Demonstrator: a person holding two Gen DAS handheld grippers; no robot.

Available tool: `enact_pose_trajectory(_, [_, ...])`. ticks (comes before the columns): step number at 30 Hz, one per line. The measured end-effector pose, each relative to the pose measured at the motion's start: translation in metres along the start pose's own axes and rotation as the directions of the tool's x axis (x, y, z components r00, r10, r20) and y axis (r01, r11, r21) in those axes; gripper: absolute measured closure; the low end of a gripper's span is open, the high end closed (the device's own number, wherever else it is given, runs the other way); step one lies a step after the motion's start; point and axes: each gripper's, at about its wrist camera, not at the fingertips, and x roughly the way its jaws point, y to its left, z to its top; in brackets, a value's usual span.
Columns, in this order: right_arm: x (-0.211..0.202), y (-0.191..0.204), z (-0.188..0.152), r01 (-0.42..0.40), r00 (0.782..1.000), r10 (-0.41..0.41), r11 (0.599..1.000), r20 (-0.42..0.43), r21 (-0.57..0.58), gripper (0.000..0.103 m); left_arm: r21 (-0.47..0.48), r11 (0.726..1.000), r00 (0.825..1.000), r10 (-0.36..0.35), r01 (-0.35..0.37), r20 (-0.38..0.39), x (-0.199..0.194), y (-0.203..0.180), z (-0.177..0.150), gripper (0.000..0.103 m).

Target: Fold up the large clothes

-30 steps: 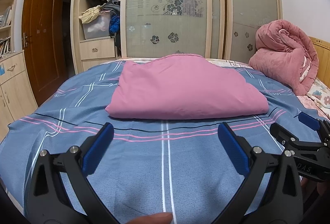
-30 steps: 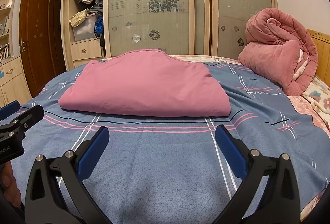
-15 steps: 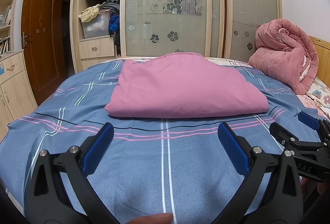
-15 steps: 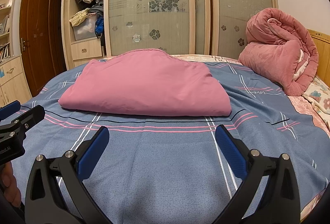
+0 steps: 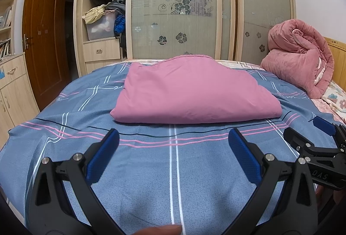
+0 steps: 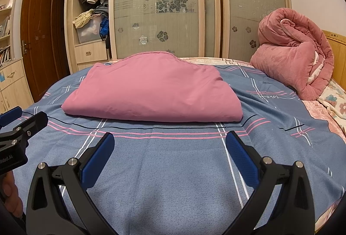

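Blue plaid bedsheet [image 5: 151,170] is spread over the whole bed; on it, toward the far half, a pink folded garment [image 5: 194,96] is laid as a thick, flat bundle, its rounded fold edge turned toward both cameras. A rolled pink quilt [image 5: 300,64] is seen at the right, well apart from the bundle; a wardrobe with frosted sliding doors [image 5: 177,14] is seen behind the bed.

Risks, judged from the present layout: the bundle is soft and layered, so only the top ply may be caught if a single finger is slid in too shallowly, and the stack may then be peeled open; uneven lifting by the two sides may cause the fold to skew or sag in the middle; the loose sheet beneath may be pinched together with the garment and dragged up with it.

Left gripper [image 5: 173,144] is held released, jaws spread wide with nothing between them; the garment lies ahead of it, apart, with a strip of bare sheet between; right gripper [image 6: 169,144] is likewise held spread and empty, the garment ahead and slightly to its left, not touched. In the right wrist view the bundle [image 6: 153,87] appears undisturbed.
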Motion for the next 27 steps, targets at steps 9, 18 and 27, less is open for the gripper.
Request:
enact_pose_trajectory(9, [-0.0001,-0.0001,0.0001,0.0,1.0,0.0,1.0,0.0,0.0,0.001,0.008,1.0,1.0,0.001,-0.001,0.0,-0.0005,-0.0005,-0.0017,0.002])
enact_pose_trajectory(18, [-0.0001,0.0002,0.0,0.0,1.0,0.0,1.0,-0.001,0.0,0.001,-0.002,1.0,1.0,0.0,0.0,0.011,-0.0018,-0.0002,-0.0019,0.002])
enact_pose_trajectory(27, [-0.0002,0.0002,0.0001,0.0,1.0,0.0,1.0,0.001,0.0,0.001,-0.005,1.0,1.0,-0.011,0.011,-0.006,0.0009,0.0007,-0.0008,0.002])
